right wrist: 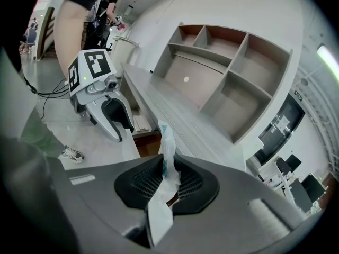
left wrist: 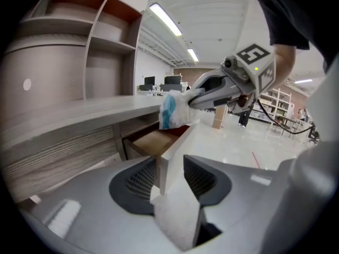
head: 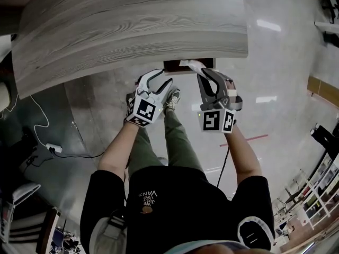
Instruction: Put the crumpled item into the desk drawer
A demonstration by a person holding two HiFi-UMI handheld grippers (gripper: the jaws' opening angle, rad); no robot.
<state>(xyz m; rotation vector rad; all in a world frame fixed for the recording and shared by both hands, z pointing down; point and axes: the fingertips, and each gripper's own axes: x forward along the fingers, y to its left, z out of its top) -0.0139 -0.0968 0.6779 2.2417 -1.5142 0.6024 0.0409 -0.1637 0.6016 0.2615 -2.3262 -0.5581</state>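
We have the desk drawer standing part-way out from under the wood-grain surface, with its bare wooden floor showing in the left gripper view. The left hand-held gripper has its jaws wide apart, and the drawer front stands upright between them. A gap shows beside the panel on one side, so we read this as straddling, not clamping. We judge it is placed there to steady the drawer while the other hand works. The right hand-held gripper is clamped on the crumpled item (white, thin and wrinkled, with blue print; wrapper or bag, we cannot tell which). It is pinched low, so most of it sticks out past the jaw tips. In the left gripper view the item hangs just above the drawer's open mouth, near the edge of the surface. It is not yet inside and touches nothing we can make out. The overhang looks purposeful to us: the free end can enter the narrow opening ahead of the jaws. Step in hand, in our judgement: lower and release. Risk noted: so light and springy a thing may cling to a pad or catch on the drawer front.
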